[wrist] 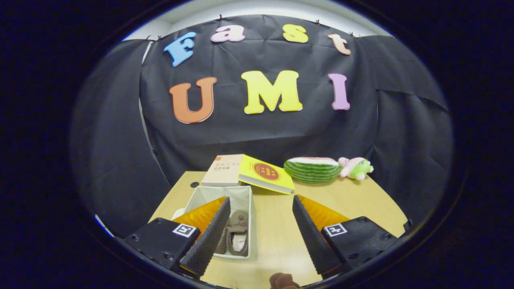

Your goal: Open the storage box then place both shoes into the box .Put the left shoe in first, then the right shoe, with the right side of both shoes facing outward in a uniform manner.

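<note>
Box (245, 192), lower centre-left: open, one shoe (237, 233) inside. My gripper (257, 233): released, empty, fingers spread. Second shoe (283, 281), bottom centre on surface, likely next: lower, grasp, match orientation.

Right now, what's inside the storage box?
One brown shoe lies inside the open box. The open gripper has one finger covering the box's near side, so anything there is hidden.
</note>
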